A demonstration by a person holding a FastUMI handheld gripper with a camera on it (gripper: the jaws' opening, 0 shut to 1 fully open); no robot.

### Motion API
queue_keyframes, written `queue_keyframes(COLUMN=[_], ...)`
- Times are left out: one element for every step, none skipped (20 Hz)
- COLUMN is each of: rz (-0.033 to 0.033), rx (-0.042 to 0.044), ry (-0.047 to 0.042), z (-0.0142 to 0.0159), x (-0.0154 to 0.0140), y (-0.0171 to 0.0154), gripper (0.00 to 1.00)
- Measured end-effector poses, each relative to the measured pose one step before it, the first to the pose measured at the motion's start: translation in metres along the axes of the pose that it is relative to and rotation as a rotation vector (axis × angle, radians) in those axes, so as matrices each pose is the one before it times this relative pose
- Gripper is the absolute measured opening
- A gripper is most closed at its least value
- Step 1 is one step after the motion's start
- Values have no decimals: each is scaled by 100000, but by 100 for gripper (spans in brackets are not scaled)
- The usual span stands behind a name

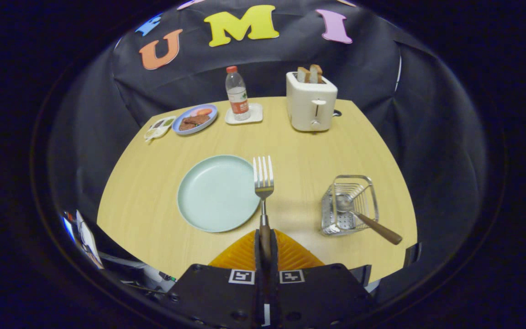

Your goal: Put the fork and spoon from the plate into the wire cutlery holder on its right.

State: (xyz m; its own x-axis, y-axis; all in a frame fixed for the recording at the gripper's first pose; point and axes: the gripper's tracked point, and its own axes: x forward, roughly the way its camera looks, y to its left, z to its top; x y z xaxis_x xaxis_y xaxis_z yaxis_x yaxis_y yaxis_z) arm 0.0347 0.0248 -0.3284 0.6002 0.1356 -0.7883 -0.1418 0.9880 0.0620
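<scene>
Fork [263, 183], the object now in transit, is gripped by its brown handle between the two fingers of the gripper [265, 244], tines pointing away toward the centre of the frame; the fingers are closed almost together, both pressing on the handle. The wooden table [299, 151] spans the middle of the frame. On it, left of centre, lies the pale green plate [217, 194], now bare, its right rim just beneath the fork's tines. At lower right stands the wire cutlery holder [350, 205], well apart from the plate; the spoon [363, 214] already rests in it, bowl down inside the basket and brown handle leaning out over the near right rim. Toward the upper centre stand a toaster [311, 107] with two slices of bread, a water bottle [237, 93] on a white coaster, and at upper left a blue dish of food [195, 119] beside a small white tray.

Step in hand, by judgement: the spoon is done and the fork is lifted clear of the plate. The next move calls for carrying it rightward over the holder, tipping it upright and lowering it into the basket beside the spoon before opening the fingers.

How high the fork hangs above the table cannot be told. The lower handle is hidden between the fingers.
</scene>
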Motion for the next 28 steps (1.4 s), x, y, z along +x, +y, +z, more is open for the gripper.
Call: queue_keyframes(rz=[-730, -985, -1150, -661, -370, -546, -618, -1118, -901, -362, -1412, -405, 345, -202, -249, 66, 597, 298, -232, 33, -27, 262, 613, 104, -60, 1836, 669, -167], rx=[1133, 866, 1299, 1537, 1311, 1326, 1058, 949, 1184, 813, 623, 691, 430, 567, 686, 346, 504, 295, 217, 306, 28, -187, -411, -589, -809, -475, -1138, -1646], ry=[-1109, -743, -185, 442, 619, 551, 555, 1239, 1112, 1905, 1749, 1220, 1007, 1157, 934, 967, 778, -57, -684, -655, -645, -1210, -1223, -1502, -1679, -2512, -2707, -3676], z=[-2, 201, -85, -38, -72, -87, -38, -43, -151, -170, -262, 0, 135, 106, 187, 173, 252, 320, 462, 527, 236, 543, 334, 481, 224, 372, 457, 687], x=[-391, -336, -183, -223, -103, -214, -13, -24, -76, -28, -86, 58, -81, 62, 145, 114, 36, -128, 90, -55, -132, -82, -283, -167, -276, -461, -624, -583], y=[-1216, -1231, -1206, -941, -809, -812, -608, -758, -616, -488, -492, -380, -153, -244, -290, -117, 117, 22, -134, -14, 56, 142, 359, 285, 128, 652, 570, 451], gripper=[5, 5, 5, 5, 5, 5, 5, 5, 5, 6, 6, 6, 6, 6, 6, 9, 9, 9, 9, 8, 7, 3, 3, 9, 8, 8, 12, 19])
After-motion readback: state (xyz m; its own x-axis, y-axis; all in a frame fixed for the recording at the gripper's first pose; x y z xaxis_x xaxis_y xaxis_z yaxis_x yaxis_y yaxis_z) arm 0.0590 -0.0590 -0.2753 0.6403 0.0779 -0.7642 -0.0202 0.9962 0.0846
